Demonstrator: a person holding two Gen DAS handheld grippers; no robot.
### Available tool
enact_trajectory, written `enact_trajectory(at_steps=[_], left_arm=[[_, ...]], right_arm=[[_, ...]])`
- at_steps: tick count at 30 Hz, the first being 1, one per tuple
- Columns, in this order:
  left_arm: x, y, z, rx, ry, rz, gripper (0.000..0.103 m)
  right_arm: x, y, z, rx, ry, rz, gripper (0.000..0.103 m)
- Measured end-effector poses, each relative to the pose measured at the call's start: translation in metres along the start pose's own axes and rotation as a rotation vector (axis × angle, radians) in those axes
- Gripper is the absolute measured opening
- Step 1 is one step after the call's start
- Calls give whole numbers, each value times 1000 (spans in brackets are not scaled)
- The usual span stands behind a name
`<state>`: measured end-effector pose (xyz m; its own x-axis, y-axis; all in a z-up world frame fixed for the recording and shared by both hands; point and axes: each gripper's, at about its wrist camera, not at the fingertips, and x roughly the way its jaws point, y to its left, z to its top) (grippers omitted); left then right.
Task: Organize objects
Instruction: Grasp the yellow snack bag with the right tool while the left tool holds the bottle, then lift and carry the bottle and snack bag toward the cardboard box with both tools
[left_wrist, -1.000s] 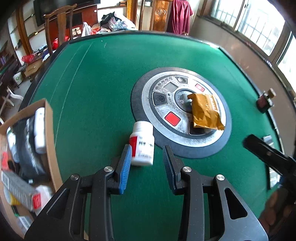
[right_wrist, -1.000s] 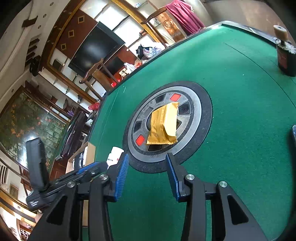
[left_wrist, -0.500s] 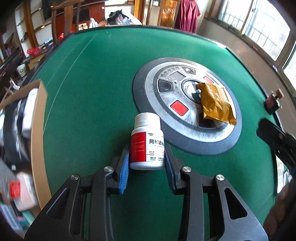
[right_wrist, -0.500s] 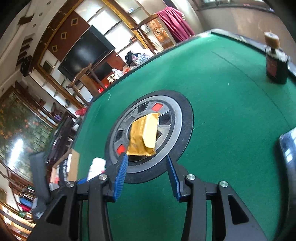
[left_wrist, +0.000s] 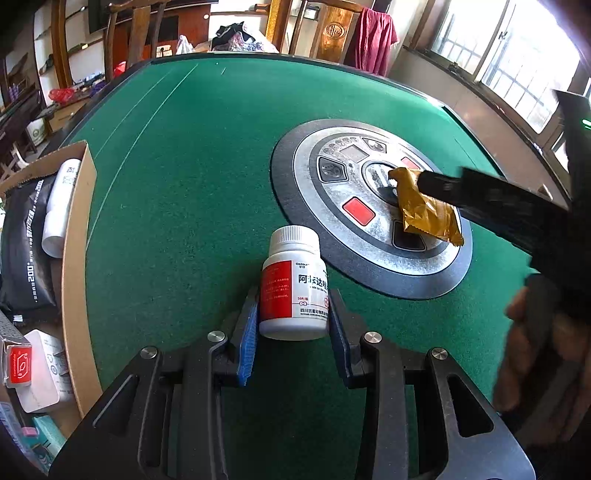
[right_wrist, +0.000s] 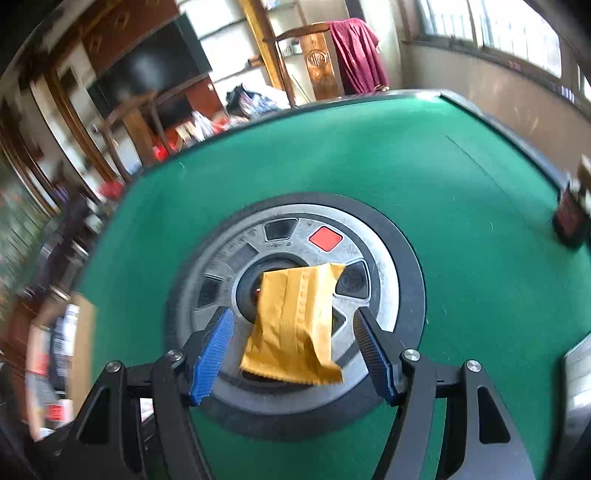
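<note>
Nearest the left tool (left_wrist: 291, 325), a white pill bottle (left_wrist: 293, 284) stands upright between its blue pads (left_wrist: 248, 341), low on the body and below the ribbed cap. The pads lie against the bottle's sides, so this tool looks closed on it. The bottle will likely handle as a light, rigid plastic cylinder with smooth, fairly slippery walls; a hold across the labelled body, as here, should suit it better than the narrower cap, and it could twist or slide if lifted on a tilt. To this tool's left, at the edge of the green surface (left_wrist: 192, 177), a cardboard box (left_wrist: 75, 236) holds a dark pouch, a white tube and small packets; it is presumably where the things are meant to go.

The right tool (right_wrist: 293, 350) has just been opening its jaws, and they stand wide on either side of a gold foil packet (right_wrist: 295, 321), the pads clear of it. The packet lies directly ahead of this tool, on the round silver panel (right_wrist: 376, 266) at the middle of the surface, its near end between the fingertips. It looks soft, crinkly and light, likely to buckle under a pinch; taking it across its width near the middle seems safest, since a crimped end could slip out.

Farther off, ahead and to the right of the right tool, a small dark bottle (right_wrist: 570, 214) stands near the surface's edge, blurred.
</note>
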<state>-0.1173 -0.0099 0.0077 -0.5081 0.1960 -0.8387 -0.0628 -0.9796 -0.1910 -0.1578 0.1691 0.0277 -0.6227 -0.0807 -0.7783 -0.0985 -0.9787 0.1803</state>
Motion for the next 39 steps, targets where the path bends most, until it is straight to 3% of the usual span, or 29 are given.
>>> enact_trajectory(at_steps=[4, 5, 7, 14, 18, 22, 39], left_arm=[[-1, 0, -1, -2, -1, 0, 34], [-1, 0, -1, -1, -2, 2, 34], [-1, -1, -2, 5, -5, 6, 34], [-1, 0, -2, 19, -19, 16, 34], [-1, -1, -2, 27, -27, 18, 34], [-2, 0, -2, 18, -35, 15, 34], [-11, -6, -2, 28, -85, 34, 34]], right_arm=[[19, 13, -1, -49, 33, -59, 68], [22, 13, -2, -55, 40, -63, 63], [20, 12, -4, -65, 11, -85, 43], [-13, -12, -25, -65, 1, 39, 43], [-41, -14, -56, -87, -17, 125, 43], [-47, -12, -63, -90, -14, 203, 43], [-56, 12, -64, -144, -10, 265, 43]])
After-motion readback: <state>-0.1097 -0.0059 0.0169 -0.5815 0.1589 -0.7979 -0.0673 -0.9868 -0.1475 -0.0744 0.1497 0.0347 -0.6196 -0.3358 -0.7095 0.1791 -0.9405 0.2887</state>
